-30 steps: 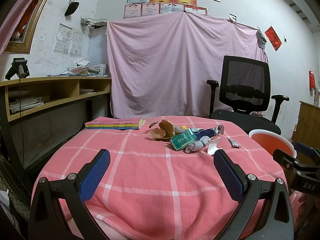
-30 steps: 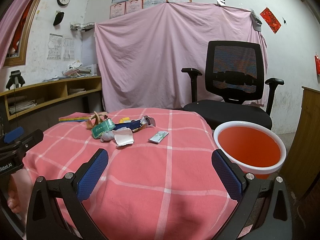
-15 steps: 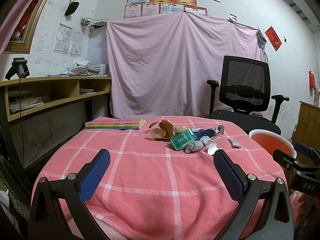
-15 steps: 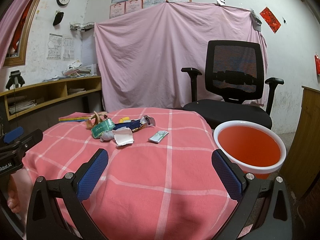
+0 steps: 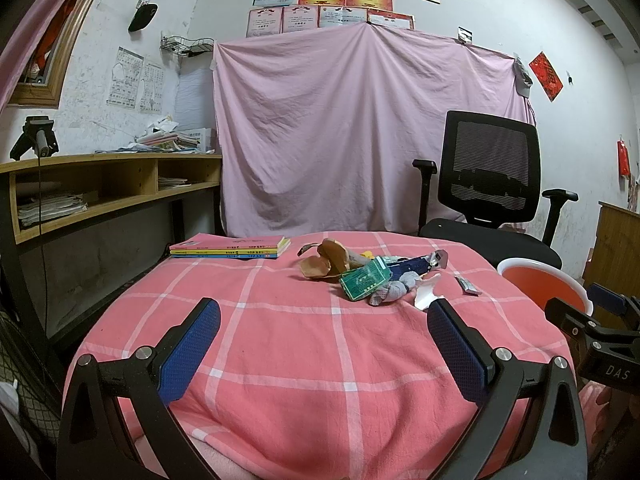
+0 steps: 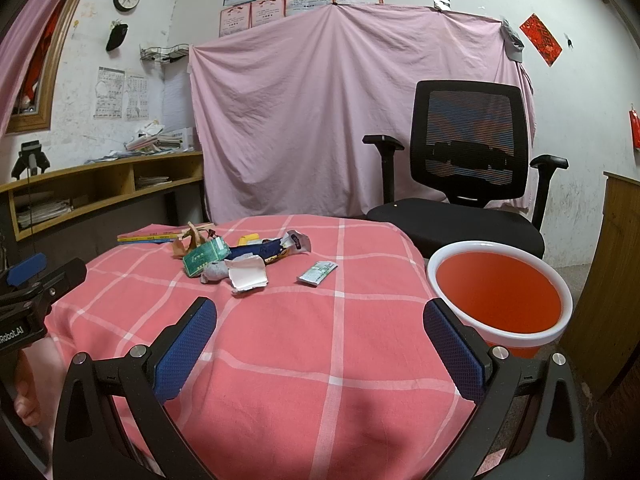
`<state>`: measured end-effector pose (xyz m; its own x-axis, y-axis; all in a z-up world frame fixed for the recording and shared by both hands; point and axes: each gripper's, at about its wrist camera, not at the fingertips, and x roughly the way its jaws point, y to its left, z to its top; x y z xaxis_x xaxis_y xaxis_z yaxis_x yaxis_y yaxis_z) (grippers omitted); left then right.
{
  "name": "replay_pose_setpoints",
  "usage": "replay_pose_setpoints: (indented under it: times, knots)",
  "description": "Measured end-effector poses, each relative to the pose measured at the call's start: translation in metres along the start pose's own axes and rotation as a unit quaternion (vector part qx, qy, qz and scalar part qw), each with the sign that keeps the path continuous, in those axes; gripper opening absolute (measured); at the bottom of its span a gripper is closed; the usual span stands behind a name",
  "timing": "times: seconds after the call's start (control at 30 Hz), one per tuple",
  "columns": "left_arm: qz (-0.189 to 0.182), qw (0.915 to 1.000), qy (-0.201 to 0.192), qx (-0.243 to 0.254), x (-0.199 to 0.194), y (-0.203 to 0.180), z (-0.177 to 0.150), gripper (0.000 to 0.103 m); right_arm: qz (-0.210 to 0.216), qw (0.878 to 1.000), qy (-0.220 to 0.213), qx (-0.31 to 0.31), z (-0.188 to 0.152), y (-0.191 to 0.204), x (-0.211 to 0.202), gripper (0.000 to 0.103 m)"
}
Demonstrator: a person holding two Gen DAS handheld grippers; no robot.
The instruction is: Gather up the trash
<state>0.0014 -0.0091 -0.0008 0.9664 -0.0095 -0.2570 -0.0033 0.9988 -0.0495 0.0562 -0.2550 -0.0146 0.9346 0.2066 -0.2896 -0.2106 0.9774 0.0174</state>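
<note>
A pile of trash lies on the pink checked tablecloth (image 5: pixel 280 344): a green box (image 5: pixel 365 280), brown peel (image 5: pixel 324 261), a blue wrapper (image 5: pixel 408 266), a grey wad (image 5: pixel 390 291), white torn paper (image 6: pixel 247 274) and a small green-white packet (image 6: pixel 318 272). An orange bin with a white rim (image 6: pixel 498 294) stands at the table's right edge. My left gripper (image 5: pixel 324 350) is open and empty over the near cloth, short of the pile. My right gripper (image 6: pixel 320 346) is open and empty, with the bin just to its right.
A stack of books (image 5: pixel 230 247) lies at the table's far left. A black office chair (image 6: pixel 464 184) stands behind the table, before a pink hanging sheet. A wooden shelf desk (image 5: pixel 100 188) runs along the left wall. A wooden cabinet (image 6: pixel 616 264) is at the right.
</note>
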Motion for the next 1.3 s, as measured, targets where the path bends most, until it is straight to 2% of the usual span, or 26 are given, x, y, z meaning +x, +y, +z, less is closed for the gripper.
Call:
replay_pose_setpoints:
  times: [0.43, 0.67, 0.77, 1.0, 1.07, 1.17, 1.23, 1.3]
  knots:
    - [0.0, 1.0, 0.0, 0.0, 0.0, 0.0, 0.0, 0.101, 0.0, 1.0, 0.0, 0.0, 0.003, 0.002, -0.001, 0.103]
    - [0.002, 1.0, -0.004, -0.008, 0.002, 0.0, 0.003, 0.101, -0.003, 1.0, -0.016, 0.01, 0.001, -0.006, -0.003, 0.103]
    - [0.012, 0.9997, -0.014, -0.015, 0.005, 0.0, 0.012, 0.101, -0.009, 0.999, -0.037, 0.011, 0.013, -0.011, -0.006, 0.103]
    - [0.016, 0.9968, -0.073, -0.027, 0.025, 0.005, 0.054, 0.101, -0.04, 0.991, -0.125, -0.009, 0.061, -0.023, 0.0, 0.103]
    - [0.014, 0.9958, -0.086, -0.028, 0.033, 0.003, 0.063, 0.101, -0.026, 0.99, -0.139, -0.004, 0.073, -0.028, 0.01, 0.103]
    - [0.019, 0.9947, -0.097, -0.027, 0.052, 0.003, 0.074, 0.101, -0.013, 0.989, -0.148, 0.002, 0.089, -0.033, 0.028, 0.103]
    - [0.019, 0.9946, -0.097, -0.032, 0.067, 0.004, 0.077, 0.101, 0.004, 0.99, -0.138, 0.002, 0.094, -0.034, 0.043, 0.103]
    - [0.015, 0.9945, -0.096, -0.039, 0.078, 0.006, 0.078, 0.101, -0.006, 0.993, -0.121, -0.001, 0.095, -0.032, 0.06, 0.103]
